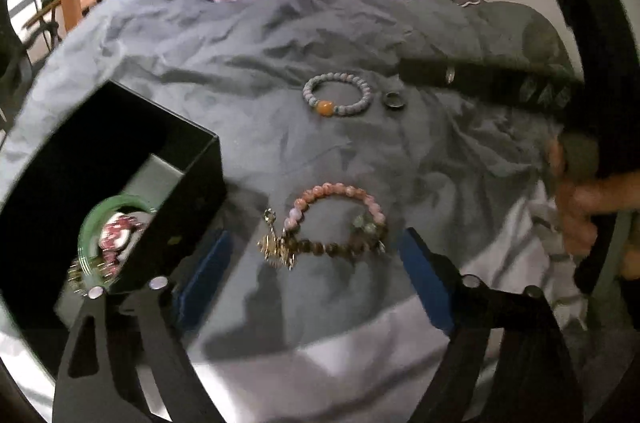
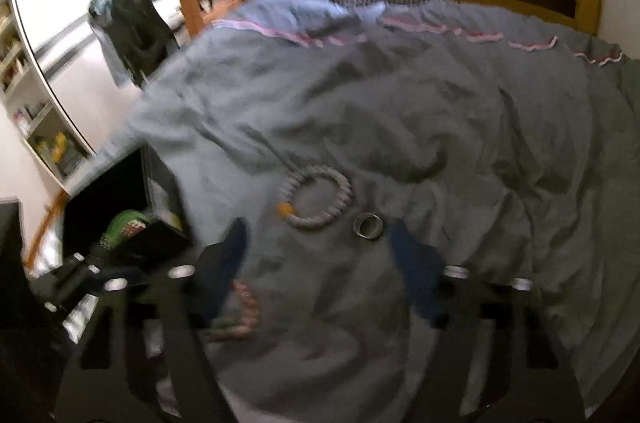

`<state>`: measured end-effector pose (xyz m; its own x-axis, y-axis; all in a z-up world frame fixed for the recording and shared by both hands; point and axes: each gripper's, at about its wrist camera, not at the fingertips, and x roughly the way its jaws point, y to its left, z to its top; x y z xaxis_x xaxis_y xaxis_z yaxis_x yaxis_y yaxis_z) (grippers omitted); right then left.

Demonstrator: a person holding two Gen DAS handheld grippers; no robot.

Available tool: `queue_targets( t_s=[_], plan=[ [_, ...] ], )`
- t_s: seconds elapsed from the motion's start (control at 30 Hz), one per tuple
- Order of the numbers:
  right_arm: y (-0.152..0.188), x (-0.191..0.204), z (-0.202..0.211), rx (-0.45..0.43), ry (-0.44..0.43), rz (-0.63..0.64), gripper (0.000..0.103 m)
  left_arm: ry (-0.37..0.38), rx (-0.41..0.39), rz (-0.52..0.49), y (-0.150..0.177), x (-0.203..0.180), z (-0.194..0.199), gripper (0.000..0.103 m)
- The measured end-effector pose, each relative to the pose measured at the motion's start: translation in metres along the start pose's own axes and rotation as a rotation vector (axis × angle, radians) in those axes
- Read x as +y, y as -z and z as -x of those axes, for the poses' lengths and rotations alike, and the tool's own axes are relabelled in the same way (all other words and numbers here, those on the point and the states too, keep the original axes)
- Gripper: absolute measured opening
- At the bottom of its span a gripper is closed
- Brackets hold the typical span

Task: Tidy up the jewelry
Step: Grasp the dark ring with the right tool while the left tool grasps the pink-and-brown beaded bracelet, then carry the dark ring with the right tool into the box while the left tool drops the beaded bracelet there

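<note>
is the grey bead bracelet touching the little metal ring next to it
Apart. The left wrist view shows a strip of grey bedding between the grey bead bracelet and the metal ring; the right wrist view agrees.

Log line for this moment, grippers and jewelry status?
left gripper: open | right gripper: open | pink bracelet, grey bracelet, ring: on bedsheet

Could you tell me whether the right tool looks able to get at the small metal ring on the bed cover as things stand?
Probably yes. The right tool is open and empty, and the ring lies just ahead of its fingers on bare bed cover. Only the grey bead bracelet lies close beside it, not on it.
</note>
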<state>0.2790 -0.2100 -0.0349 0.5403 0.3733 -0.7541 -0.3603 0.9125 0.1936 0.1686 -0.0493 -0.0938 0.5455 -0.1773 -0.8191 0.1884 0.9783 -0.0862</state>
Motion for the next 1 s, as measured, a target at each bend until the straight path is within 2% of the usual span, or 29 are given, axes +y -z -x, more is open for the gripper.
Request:
queue_targets(
  t_s=[0.03,0.13,0.23,0.3,0.37,0.4,0.47,0.57,0.77,1.0],
  plan=[
    [0.003,-0.004,-0.012,0.006,0.011,0.011,0.05,-0.014,0.002,-0.016,-0.001,-0.001,-0.006,0.08],
    [0.008,-0.013,-0.035,0.023,0.041,0.029,0.042,-0.037,0.009,-0.077,-0.003,-0.01,-0.02,0.076],
    [0.009,-0.018,-0.056,0.039,0.031,0.021,0.037,-0.006,0.039,-0.079,-0.003,-0.009,-0.034,0.058],
    [0.009,-0.021,-0.064,0.036,0.036,0.004,0.033,0.016,0.039,-0.06,-0.003,-0.004,-0.038,0.055],
    [0.007,-0.026,-0.068,0.03,0.034,-0.024,0.024,0.027,0.041,-0.031,-0.003,0.002,-0.04,0.038],
    [0.008,-0.028,-0.067,0.025,0.034,-0.036,0.021,0.032,0.042,-0.017,-0.003,0.005,-0.041,0.034],
    [0.009,-0.028,-0.06,0.002,0.021,-0.043,0.021,0.058,0.044,0.003,-0.002,0.009,-0.038,0.02],
    [0.012,-0.024,-0.047,-0.014,0.001,-0.023,0.021,0.073,0.05,0.007,0.0,0.009,-0.032,0.009],
    [0.017,-0.019,-0.012,-0.04,-0.039,-0.044,0.021,0.061,0.06,-0.019,0.003,0.0,-0.017,0.008],
    [0.013,-0.001,0.033,-0.088,-0.068,-0.011,0.021,0.055,0.022,-0.015,-0.003,-0.003,0.026,0.008]
  ],
)
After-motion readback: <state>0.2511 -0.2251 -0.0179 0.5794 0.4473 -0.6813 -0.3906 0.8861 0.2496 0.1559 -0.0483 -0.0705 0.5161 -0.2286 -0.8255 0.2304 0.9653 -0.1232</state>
